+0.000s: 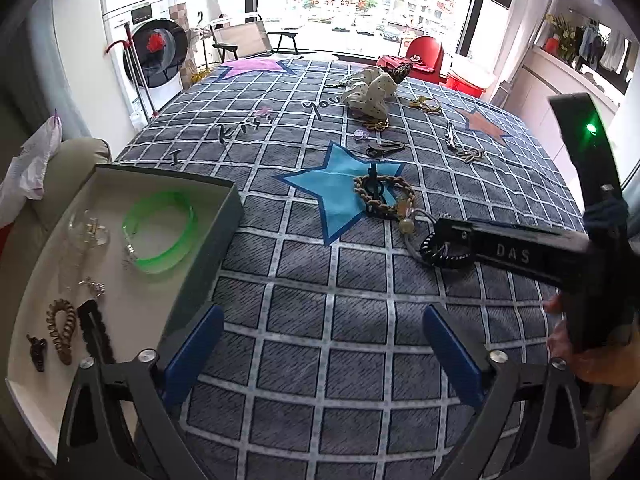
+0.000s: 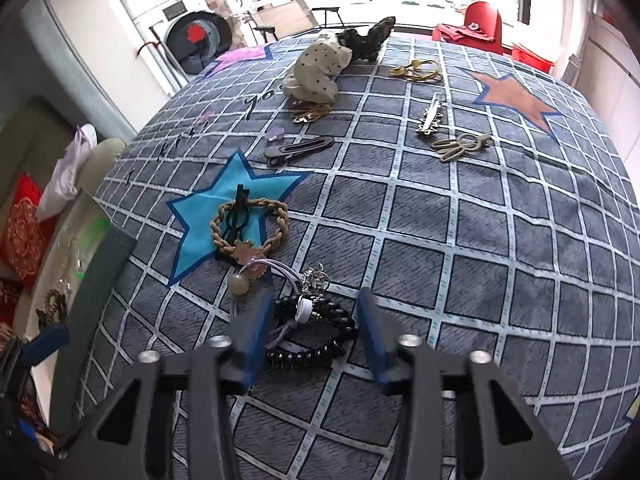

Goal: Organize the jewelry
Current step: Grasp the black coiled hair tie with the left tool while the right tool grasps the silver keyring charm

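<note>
**Black bead bracelet between my right gripper's fingers, not yet pinched**

At the bed's (image 1: 320, 320) left edge sits the open box (image 1: 208, 236), already holding a green bangle (image 1: 160, 236) and some hair ties. My left gripper (image 1: 320, 356) hangs spread wide and empty over bare quilt just beside the box.

Right of that, near the blue star, my right gripper (image 2: 316, 336) straddles the black bead bracelet (image 2: 308, 344), jaws apart on either side with gaps showing, so nothing is clamped. I judge the bracelet light, limp and slippery: round beads on a stretch cord that will sag and roll. A small silver charm (image 2: 316, 280) and a lilac cord (image 2: 280, 272) lie tangled against it, so I would pinch across the doubled strand near the white clasp (image 2: 305, 310), expecting the neighbours may drag along.
</note>
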### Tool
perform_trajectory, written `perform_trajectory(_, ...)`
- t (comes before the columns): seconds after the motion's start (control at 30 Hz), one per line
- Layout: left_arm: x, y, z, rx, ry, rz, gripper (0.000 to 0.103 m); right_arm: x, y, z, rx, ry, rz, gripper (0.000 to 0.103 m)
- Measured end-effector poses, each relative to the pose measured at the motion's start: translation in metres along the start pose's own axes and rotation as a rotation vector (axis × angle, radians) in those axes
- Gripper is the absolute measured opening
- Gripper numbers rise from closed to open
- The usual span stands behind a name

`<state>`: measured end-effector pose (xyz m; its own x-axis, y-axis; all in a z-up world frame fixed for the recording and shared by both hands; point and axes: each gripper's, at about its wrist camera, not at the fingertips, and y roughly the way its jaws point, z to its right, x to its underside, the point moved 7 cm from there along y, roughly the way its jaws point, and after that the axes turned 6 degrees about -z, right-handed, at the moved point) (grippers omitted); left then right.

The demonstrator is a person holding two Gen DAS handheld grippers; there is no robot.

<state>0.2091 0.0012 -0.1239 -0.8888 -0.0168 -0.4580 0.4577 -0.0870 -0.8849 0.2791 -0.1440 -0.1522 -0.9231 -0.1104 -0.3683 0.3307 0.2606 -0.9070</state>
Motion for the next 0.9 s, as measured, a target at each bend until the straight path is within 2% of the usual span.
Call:
perform_trajectory(0.13, -0.010, 0.007, 0.007, 0.024, -0.006, 0.007, 0.098, 0.004, -0.003, 0.005, 0.006, -0.002, 0.003, 0.014)
perform_trajectory(0.17, -0.014, 0.010, 0.010, 0.031, 0.000, 0.008, 0.090, 0.006, -0.004, 0.008, 0.008, 0.000, 0.005, 0.014)
perform_trajectory(0.2, -0.017, 0.013, 0.013, 0.033, 0.007, 0.000, 0.086, 0.009, -0.005, 0.012, 0.009, 0.005, 0.009, 0.013)
perform_trajectory(0.27, -0.021, 0.021, 0.017, 0.044, 0.011, -0.010, 0.086, 0.013, -0.007, 0.019, 0.006, 0.022, 0.012, 0.013)
perform_trajectory(0.37, -0.028, 0.035, 0.023, 0.066, 0.007, -0.035, 0.081, 0.017, -0.011, 0.030, -0.008, 0.051, 0.019, 0.013)
perform_trajectory(0.47, -0.032, 0.044, 0.030, 0.095, 0.000, -0.054, 0.081, 0.021, -0.014, 0.036, -0.018, 0.065, 0.024, 0.013)
perform_trajectory(0.77, -0.030, 0.046, 0.065, 0.167, 0.067, -0.070, 0.081, 0.034, -0.029, 0.050, -0.104, 0.134, 0.042, 0.013)
perform_trajectory(0.9, -0.029, 0.053, 0.083, 0.193, 0.086, -0.094, 0.080, 0.045, -0.034, 0.059, -0.103, 0.161, 0.046, 0.013)
